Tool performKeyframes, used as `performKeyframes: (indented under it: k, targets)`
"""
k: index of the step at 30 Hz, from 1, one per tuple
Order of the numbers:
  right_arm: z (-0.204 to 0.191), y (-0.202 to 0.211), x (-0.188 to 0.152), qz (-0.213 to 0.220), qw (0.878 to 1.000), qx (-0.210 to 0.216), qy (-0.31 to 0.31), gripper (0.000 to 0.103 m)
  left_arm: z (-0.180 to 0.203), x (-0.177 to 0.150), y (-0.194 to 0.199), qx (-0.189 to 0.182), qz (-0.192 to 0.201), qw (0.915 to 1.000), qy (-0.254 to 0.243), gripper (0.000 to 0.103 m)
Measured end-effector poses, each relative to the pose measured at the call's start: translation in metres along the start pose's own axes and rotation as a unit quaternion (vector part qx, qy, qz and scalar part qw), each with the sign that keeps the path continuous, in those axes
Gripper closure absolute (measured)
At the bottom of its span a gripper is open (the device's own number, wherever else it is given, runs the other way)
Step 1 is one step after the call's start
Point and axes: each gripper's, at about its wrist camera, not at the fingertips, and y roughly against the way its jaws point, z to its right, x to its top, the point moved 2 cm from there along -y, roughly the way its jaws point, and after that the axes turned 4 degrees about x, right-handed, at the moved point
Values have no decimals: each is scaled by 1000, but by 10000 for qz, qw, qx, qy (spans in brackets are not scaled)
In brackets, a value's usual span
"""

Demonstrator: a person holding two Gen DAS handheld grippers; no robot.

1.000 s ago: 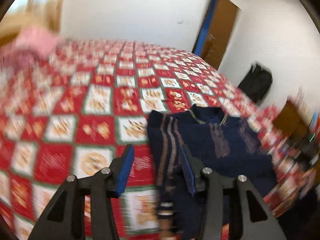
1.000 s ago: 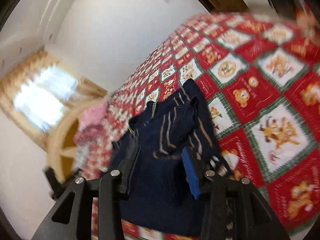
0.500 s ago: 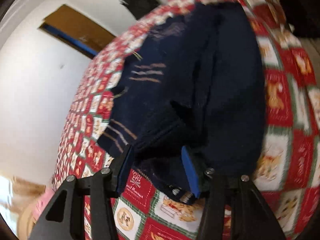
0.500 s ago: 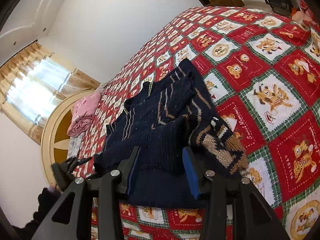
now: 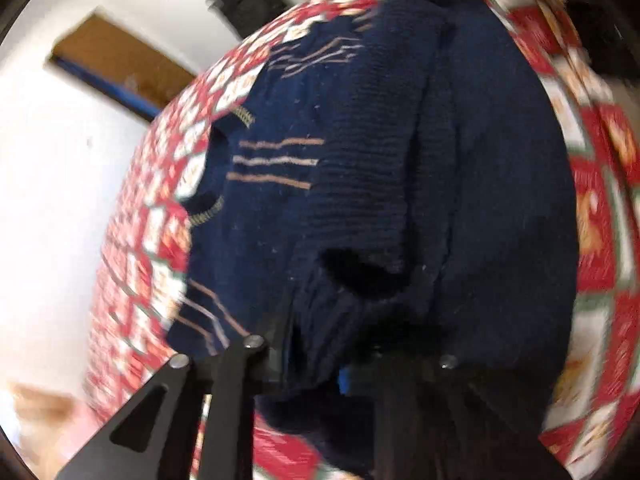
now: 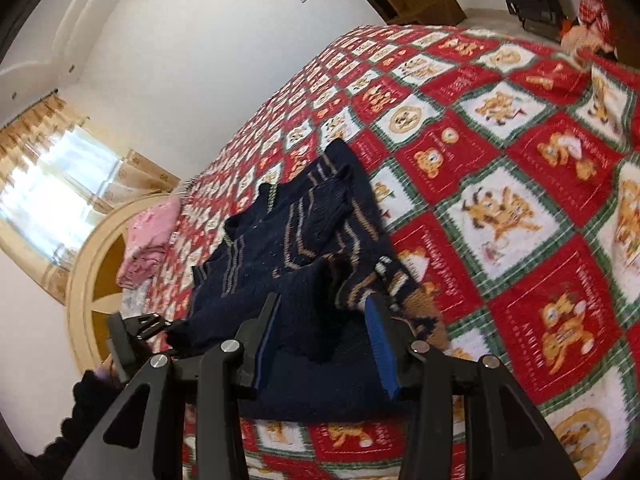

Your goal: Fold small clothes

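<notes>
The navy sweater (image 6: pixel 304 280) lay on the bed's quilt (image 6: pixel 520 184). The left tool (image 5: pixel 308 364) had just been closing and was clenched on the sweater's near edge; the right tool (image 6: pixel 320 344) hung released above the fabric. Folding was starting; next, that edge likely needed carrying across.

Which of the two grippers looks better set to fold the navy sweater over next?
Probably left: the left gripper has just closed on the navy sweater hem, while the right gripper stands open above it.
</notes>
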Motion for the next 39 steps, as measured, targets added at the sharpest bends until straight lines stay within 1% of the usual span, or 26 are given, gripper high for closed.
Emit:
performKeyframes:
  k: [1, 2, 3, 4, 5, 6, 8, 9, 11, 12, 13, 14, 15, 16, 17, 18, 20, 21, 23, 25, 27, 30, 32, 34, 36, 39]
  targets:
    - [-1, 0, 1, 3, 9999, -50, 106, 59, -6, 0, 0, -105, 11, 9992, 392, 87]
    - [-3, 1, 3, 6, 9998, -72, 209, 59, -16, 0, 2, -243, 87, 9949, 976, 88]
    - [-5, 0, 5, 2, 9995, -95, 313, 59, -28, -1, 4, -374, 160, 9867, 1574, 88]
    - [-7, -1, 7, -8, 9990, -135, 415, 59, -43, -5, 4, -557, 220, 9717, 2286, 89]
    - [-8, -2, 9, -16, 9985, -183, 517, 59, -58, -12, 1, -732, 260, 9494, 3044, 89]
    - [-10, -5, 12, -21, 9974, -268, 662, 59, -68, -19, 0, -834, 286, 9281, 3617, 89]
    - [-15, -10, 15, -23, 9928, -567, 1057, 59, -82, -32, -7, -1073, 354, 8826, 4563, 89]
    - [-19, -13, 15, -60, 9882, -724, 1349, 59, -85, -37, -11, -1130, 370, 8649, 4876, 89]
    - [-27, -20, 11, -171, 9767, -861, 1956, 59, -82, -43, -19, -1148, 200, 8475, 5178, 89]
    - [-32, -25, 6, -224, 9659, -948, 2401, 59, -79, -44, -23, -1139, 86, 8471, 5191, 89]
    - [-38, -29, -1, -255, 9495, -1081, 2933, 59, -74, -41, -27, -1097, -2, 8510, 5137, 88]
    - [-45, -33, -8, -269, 9292, -1229, 3474, 59, -69, -39, -29, -1015, -47, 8571, 5050, 87]
    - [-51, -39, -17, -299, 9026, -1416, 4055, 59, -67, -38, -28, -950, -43, 8598, 5017, 87]
    - [-56, -46, -25, -374, 8784, -1583, 4494, 59, -67, -37, -27, -933, -43, 8586, 5041, 87]
    - [-57, -53, -29, -498, 8622, -1663, 4758, 59, -68, -37, -28, -952, -50, 8542, 5111, 87]
    - [-58, -64, -32, -708, 8514, -1649, 4929, 59, -69, -39, -27, -968, -56, 8504, 5171, 87]
    - [-59, -79, -30, -916, 8429, -1612, 5051, 59, -68, -40, -29, -971, -62, 8466, 5232, 87]
    - [-60, -90, -29, -1005, 8329, -1643, 5188, 59, -71, -42, -29, -940, -51, 8465, 5240, 87]
    - [-62, -105, -26, -1115, 8250, -1589, 5307, 59, -71, -43, -26, -918, -39, 8444, 5277, 87]
    - [-64, -117, -22, -1314, 8329, -1313, 5214, 60, -71, -44, -26, -921, -22, 8388, 5366, 86]
    - [-66, -123, -12, -1469, 8599, -868, 4812, 92, -72, -46, -25, -937, 18, 8305, 5491, 85]
    - [-60, -126, 4, -1494, 9007, -660, 4025, 92, -71, -48, -24, -932, 67, 8232, 5600, 85]
    - [-53, -122, 11, -1423, 9220, -535, 3561, 93, -70, -47, -21, -937, 104, 8210, 5631, 91]
    - [-46, -113, 23, -1308, 9502, -184, 2824, 93, -69, -45, -17, -906, 148, 8198, 5652, 94]
    - [-48, -101, 33, -1133, 9653, 240, 2342, 93, -70, -42, -11, -889, 231, 8170, 5693, 95]
    - [-68, -88, 47, -876, 9677, 576, 2293, 93, -79, -40, 1, -875, 408, 8038, 5870, 95]
